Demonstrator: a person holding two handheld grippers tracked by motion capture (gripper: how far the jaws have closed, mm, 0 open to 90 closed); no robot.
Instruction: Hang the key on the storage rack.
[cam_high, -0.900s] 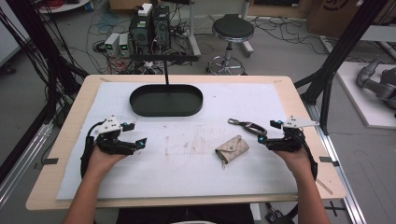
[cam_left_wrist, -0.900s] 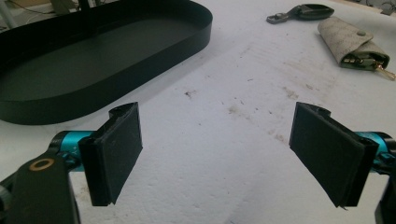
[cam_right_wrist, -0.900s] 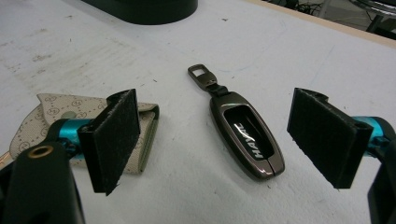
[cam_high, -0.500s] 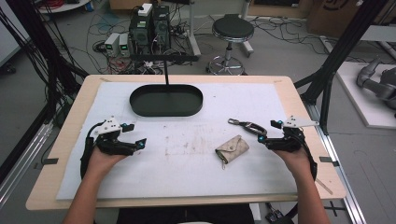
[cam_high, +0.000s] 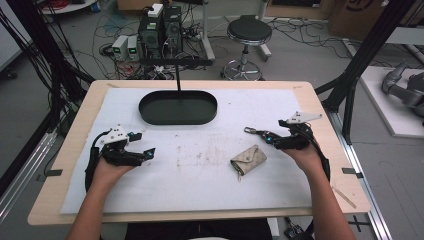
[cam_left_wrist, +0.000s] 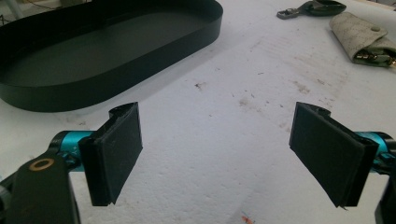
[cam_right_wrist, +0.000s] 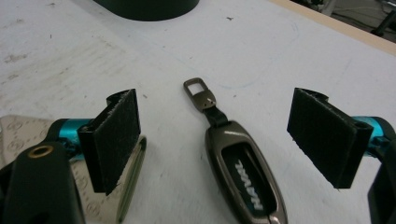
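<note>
Right gripper (cam_right_wrist: 215, 140), jaws spread wide and gripping nothing, straddles the dark key fob (cam_right_wrist: 243, 172) lying at lower centre of its view. Left gripper (cam_high: 142, 154), equally wide and empty, rests at left over bare white mat (cam_high: 200, 165). Beige key pouch (cam_high: 248, 159) lies right of centre.

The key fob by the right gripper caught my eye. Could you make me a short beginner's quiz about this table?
1. True or false: the right gripper is clamped on the key fob.
2. Which lies nearer the person: the black tray or the beige key pouch?
3. Fill in: the left gripper has its jaws ____, with bare table between them.

Key
1. False: the fob lies on the table between open jaws, and the pads do not touch it.
2. The beige key pouch.
3. Open.
</note>
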